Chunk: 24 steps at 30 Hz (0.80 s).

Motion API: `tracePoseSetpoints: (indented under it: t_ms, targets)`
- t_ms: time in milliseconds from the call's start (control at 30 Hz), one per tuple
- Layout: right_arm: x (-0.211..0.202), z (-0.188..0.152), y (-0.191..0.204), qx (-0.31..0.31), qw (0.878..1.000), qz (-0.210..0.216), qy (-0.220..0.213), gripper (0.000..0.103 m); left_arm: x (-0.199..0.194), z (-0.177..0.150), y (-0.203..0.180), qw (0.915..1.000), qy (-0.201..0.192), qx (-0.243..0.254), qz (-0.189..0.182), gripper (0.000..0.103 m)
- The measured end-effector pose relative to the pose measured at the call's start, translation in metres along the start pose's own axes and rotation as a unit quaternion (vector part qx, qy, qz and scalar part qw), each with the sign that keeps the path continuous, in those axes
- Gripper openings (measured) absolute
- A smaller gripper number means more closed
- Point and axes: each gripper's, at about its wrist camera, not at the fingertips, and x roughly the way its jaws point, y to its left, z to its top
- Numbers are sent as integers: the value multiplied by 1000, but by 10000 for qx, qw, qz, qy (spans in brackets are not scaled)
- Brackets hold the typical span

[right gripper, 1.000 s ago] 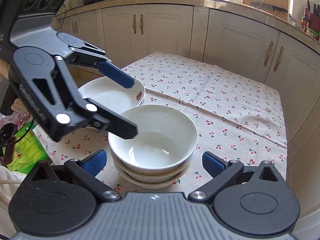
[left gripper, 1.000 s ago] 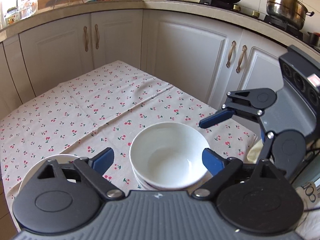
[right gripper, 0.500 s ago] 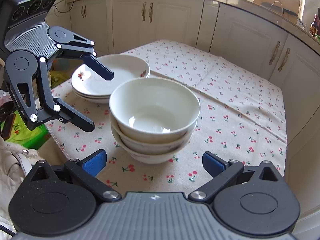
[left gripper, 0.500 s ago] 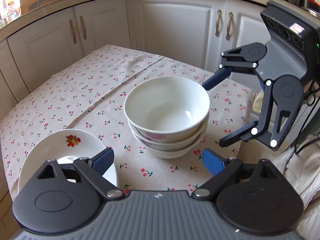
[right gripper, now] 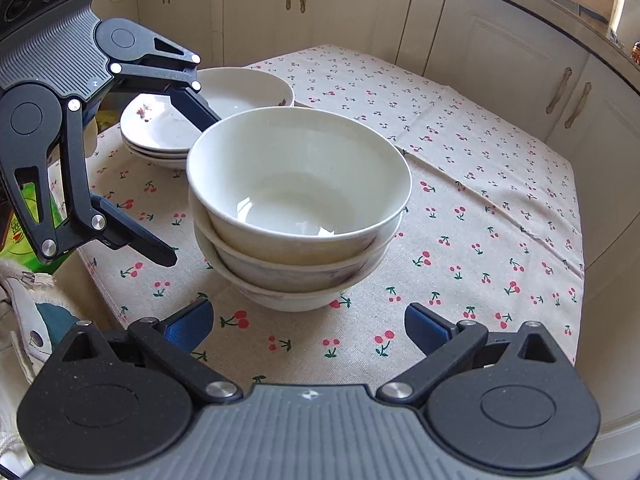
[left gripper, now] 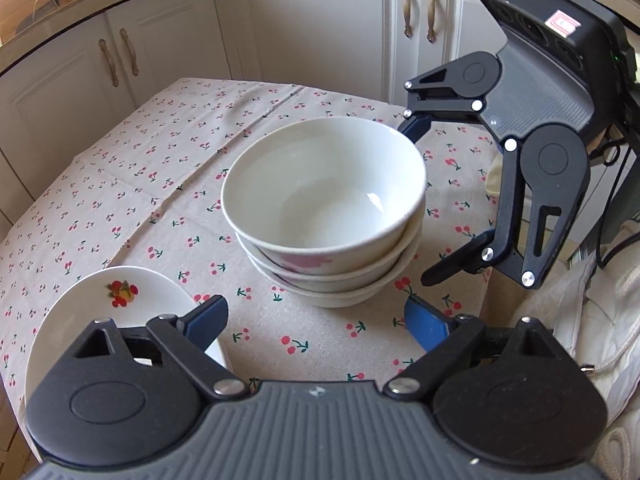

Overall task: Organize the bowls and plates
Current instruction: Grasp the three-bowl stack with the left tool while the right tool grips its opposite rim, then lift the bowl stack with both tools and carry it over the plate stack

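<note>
Three white bowls (left gripper: 324,216) (right gripper: 298,204) are sitting nested in one stack on the cherry-print cloth (left gripper: 132,168) (right gripper: 472,184), near the table's front edge. The top bowl is standing upright and showing nothing inside, and the one under it is showing a pink mark on its side in the left wrist view.

Beside the stack, to its left from the person's side, a pile of shallow plates (right gripper: 160,128) is resting on the cloth, with a wider white dish (right gripper: 244,90) lying on top of it. In the left wrist view the top plate (left gripper: 120,300) is showing a small fruit print and is sitting partly under the left gripper's finger.

The left gripper (left gripper: 316,320) (right gripper: 188,184) is hovering just in front of the stack with its jaws spread wide and nothing between them. The right gripper (right gripper: 308,322) (left gripper: 416,204) is likewise standing wide open and gripping nothing, its fingers flanking the right side of the stack; whether a fingertip is touching the top bowl's rim cannot be told.

White cabinets (left gripper: 320,32) (right gripper: 500,52) with curved brass handles are standing behind the table on both sides.
</note>
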Motion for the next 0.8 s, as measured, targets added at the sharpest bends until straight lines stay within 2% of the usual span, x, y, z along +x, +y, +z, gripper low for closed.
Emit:
tracePoseSetpoints:
  t_ms: [300,567,800]
  targets:
    - [10,8,-3,-451,9989,85,48,103,18,10,9,9984,159,494,-224,94]
    - [9,18,-9,-737,9965,383,-37,103,31,12,22,9941,218,788,-718,93]
    - [11,25,-11,-993,9933,599,3,102,36,15,28,9900,154,852,-1115,92]
